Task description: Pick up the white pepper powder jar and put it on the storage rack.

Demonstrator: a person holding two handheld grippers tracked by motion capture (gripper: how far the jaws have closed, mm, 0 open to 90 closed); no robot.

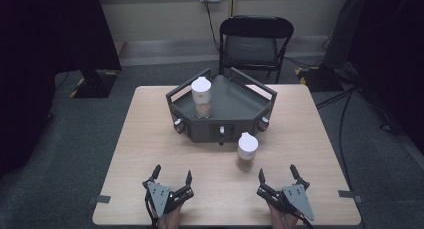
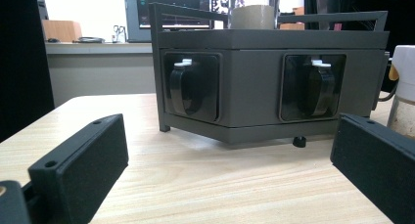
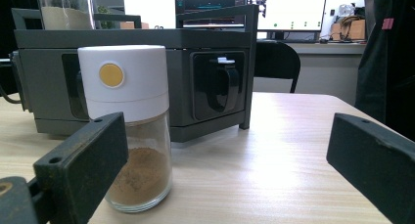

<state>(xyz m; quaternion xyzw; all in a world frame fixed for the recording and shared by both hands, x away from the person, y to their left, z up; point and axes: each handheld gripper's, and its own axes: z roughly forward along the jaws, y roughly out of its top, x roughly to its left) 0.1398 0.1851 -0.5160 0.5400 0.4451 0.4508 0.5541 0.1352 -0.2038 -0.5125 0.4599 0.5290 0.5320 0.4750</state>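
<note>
Black and blocky, the jaws of my right gripper (image 1: 279, 174) stood wide apart with nothing between them, and so did those of my left gripper (image 1: 173, 173); both rested low at the near edge of the wooden table (image 1: 150, 139), well apart from each other.

In the right gripper view the nearer spice jar (image 3: 130, 122) sat just ahead, toward the left jaw: clear glass, brown powder in its lower part, a white cap with a round yellow button. From the high view that jar (image 1: 247, 150) stood upright on the bare table, just in front of the grey rack (image 1: 235, 106) and nearer to my right gripper than to my left. A second jar (image 1: 201, 97) of the same kind stood upright on the rack's top deck, toward its left side. Black sockets with white-tipped clips (image 2: 185, 84) lined the rack's front faces. A black folding chair (image 1: 255, 41) stood beyond the far edge.

I judged this to be the approach, before any grasp: the loose jar looked meant to join the other on the rack. The next move would call for bringing the right gripper forward and slightly left, so the jaws straddled the glass body below the cap, then closing squarely so the jar would not tip.
</note>
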